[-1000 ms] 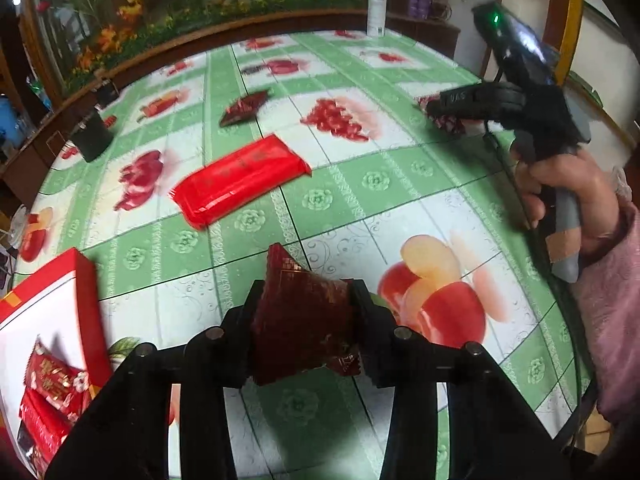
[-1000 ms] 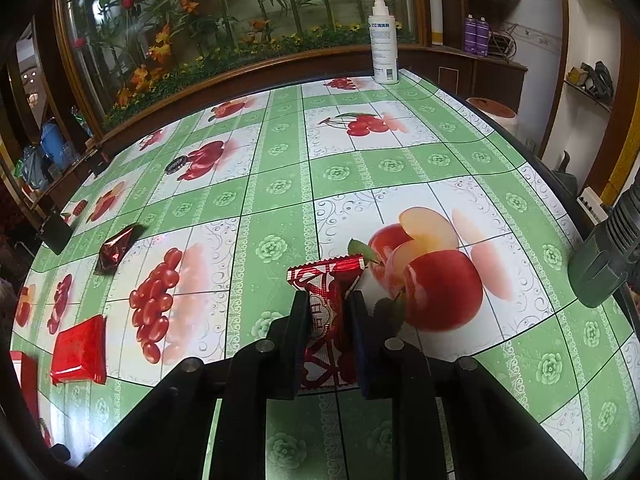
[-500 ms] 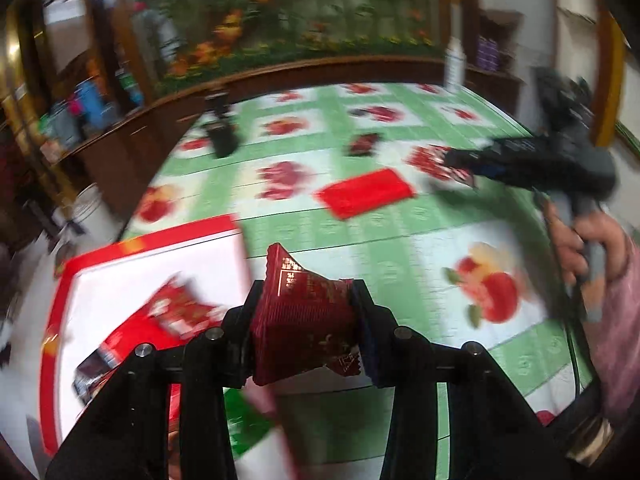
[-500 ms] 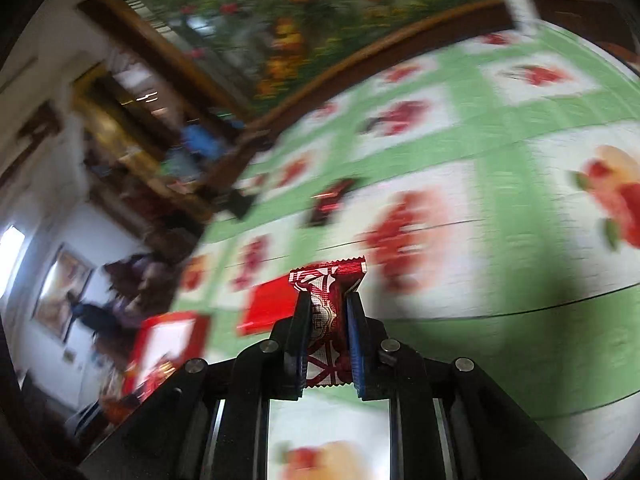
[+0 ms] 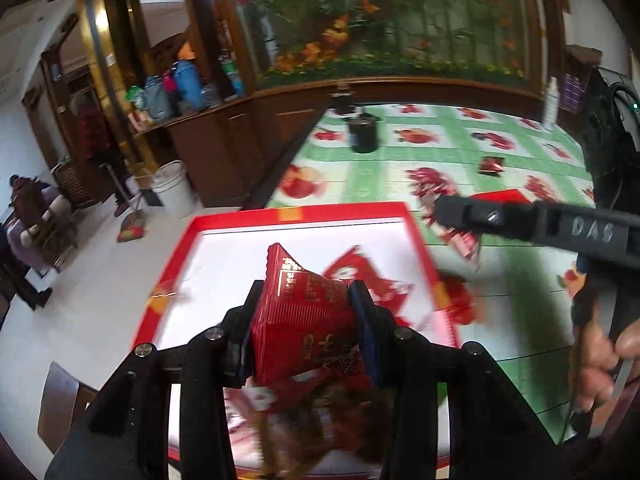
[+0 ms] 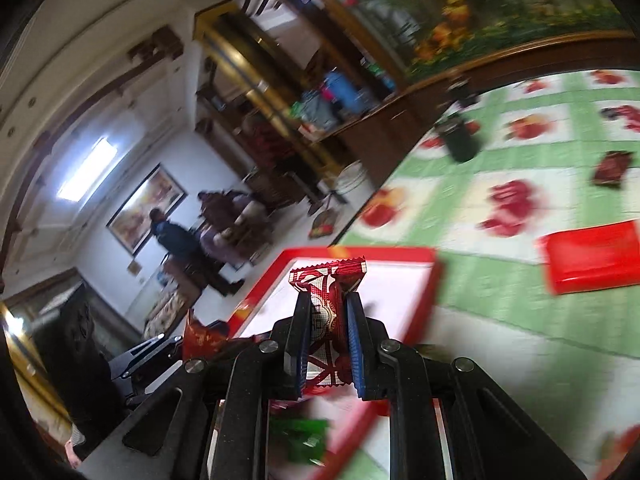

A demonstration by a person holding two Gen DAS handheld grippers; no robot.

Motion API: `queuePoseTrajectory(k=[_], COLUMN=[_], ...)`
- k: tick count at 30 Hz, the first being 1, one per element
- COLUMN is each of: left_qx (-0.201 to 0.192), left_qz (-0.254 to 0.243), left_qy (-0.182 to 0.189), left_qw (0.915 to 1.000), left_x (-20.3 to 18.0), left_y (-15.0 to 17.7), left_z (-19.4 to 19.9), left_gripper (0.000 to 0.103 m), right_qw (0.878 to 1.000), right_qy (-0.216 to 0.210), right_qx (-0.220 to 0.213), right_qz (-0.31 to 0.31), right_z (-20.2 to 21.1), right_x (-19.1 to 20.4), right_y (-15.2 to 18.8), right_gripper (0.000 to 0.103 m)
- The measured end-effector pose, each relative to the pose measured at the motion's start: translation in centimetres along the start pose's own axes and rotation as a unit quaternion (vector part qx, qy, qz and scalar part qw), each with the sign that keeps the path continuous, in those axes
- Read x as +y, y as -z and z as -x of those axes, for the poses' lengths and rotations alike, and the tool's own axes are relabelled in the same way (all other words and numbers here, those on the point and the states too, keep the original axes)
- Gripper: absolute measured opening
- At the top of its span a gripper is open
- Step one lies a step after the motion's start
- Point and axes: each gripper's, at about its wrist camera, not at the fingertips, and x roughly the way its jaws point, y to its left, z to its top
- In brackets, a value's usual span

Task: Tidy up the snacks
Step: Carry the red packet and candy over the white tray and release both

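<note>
- The left gripper (image 5: 306,312), fingers clamped on a dark red snack pouch (image 5: 304,320), has swung from the open surface to hang over the red-rimmed box (image 5: 340,213) at the surface's left edge; a drop looks near
- The right gripper (image 6: 328,340), fingers narrow on a red-and-white wrapped candy (image 6: 326,312), has followed toward the box; two snacks look ready to go in
- On the green fruit-print surface (image 6: 500,296) a flat red packet (image 6: 592,258) and a small dark packet (image 6: 612,168) wait toward its far side; wooden cabinets and a flower mural stand beyond
</note>
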Motion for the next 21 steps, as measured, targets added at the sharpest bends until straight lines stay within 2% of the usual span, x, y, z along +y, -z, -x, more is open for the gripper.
queuePoseTrajectory(k=[3, 9, 10, 13, 21], left_qx=[-0.001, -0.001, -0.001, -0.001, -0.008], left_qz=[0.006, 0.022, 0.023, 0.025, 0.026], left_qy=[-0.015, -0.028, -0.03, -0.037, -0.062], left_qw=[0.9999, 0.9994, 0.9993, 0.999, 0.9977], left_x=[1.5, 3.6, 3.7, 4.1, 4.3], left_y=[0.5, 1.1, 1.2, 1.3, 1.4], left_z=[-0.1, -0.3, -0.4, -0.3, -0.1], left_gripper=[0.04, 0.04, 0.04, 0.04, 0.04], right_qw=[1.0, 0.999, 0.999, 1.0, 1.0], right_qy=[-0.007, 0.004, 0.006, -0.002, 0.011], right_qx=[0.015, 0.028, 0.029, 0.028, 0.014], right_qz=[0.008, 0.022, 0.023, 0.012, 0.01], right_z=[-3.0, -5.3, -5.3, -5.0, -4.0], right_x=[1.8, 3.4, 3.4, 2.9, 2.1], right_y=[0.5, 1.4, 1.5, 1.4, 1.1], right_gripper=[0.016, 0.018, 0.021, 0.021, 0.021])
